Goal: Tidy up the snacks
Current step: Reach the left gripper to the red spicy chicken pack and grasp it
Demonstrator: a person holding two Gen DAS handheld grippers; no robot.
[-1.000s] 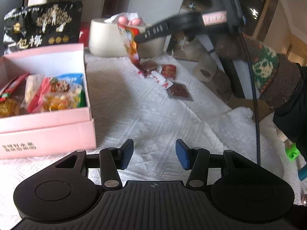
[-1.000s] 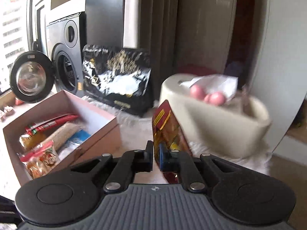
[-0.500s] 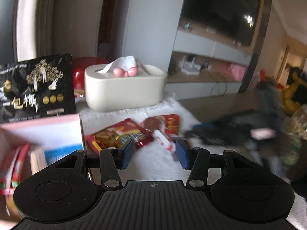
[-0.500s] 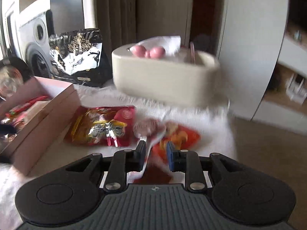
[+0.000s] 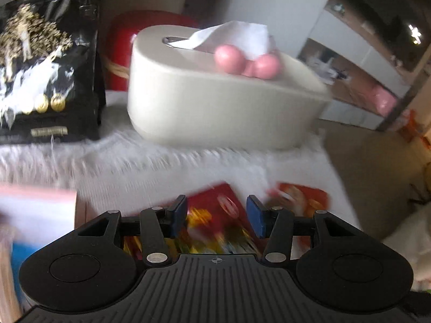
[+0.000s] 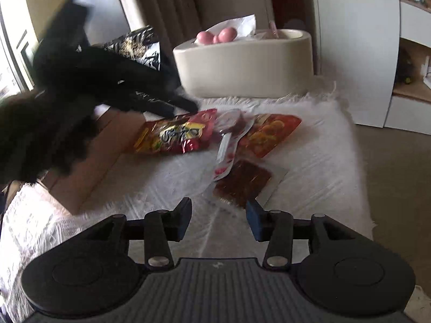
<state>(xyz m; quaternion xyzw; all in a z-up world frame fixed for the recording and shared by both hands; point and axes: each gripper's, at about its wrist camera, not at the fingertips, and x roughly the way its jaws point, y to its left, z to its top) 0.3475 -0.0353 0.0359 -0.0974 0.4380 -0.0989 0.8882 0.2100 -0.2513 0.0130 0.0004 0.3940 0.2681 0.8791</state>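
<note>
Beneath the open left claw [image 5: 216,216], a blurred, unreadable red snack packet [image 5: 215,223].

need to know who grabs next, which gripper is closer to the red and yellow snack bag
Left. The left gripper is down over the red and yellow snack bag, open around its end. The right gripper is open, back near the table edge.

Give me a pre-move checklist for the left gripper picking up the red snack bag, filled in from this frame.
1. Left gripper open: ok.
2. Red snack bag between its fingers: ok in the left wrist view, though blurred.
3. Fingers touching the bag: cannot tell.
4. Right gripper open, empty and back from the bag: ok.
5. Bag free of other snacks: not ok, the clear packet overlaps its edge.
6. Room in the pink box: cannot tell, mostly hidden.
</note>
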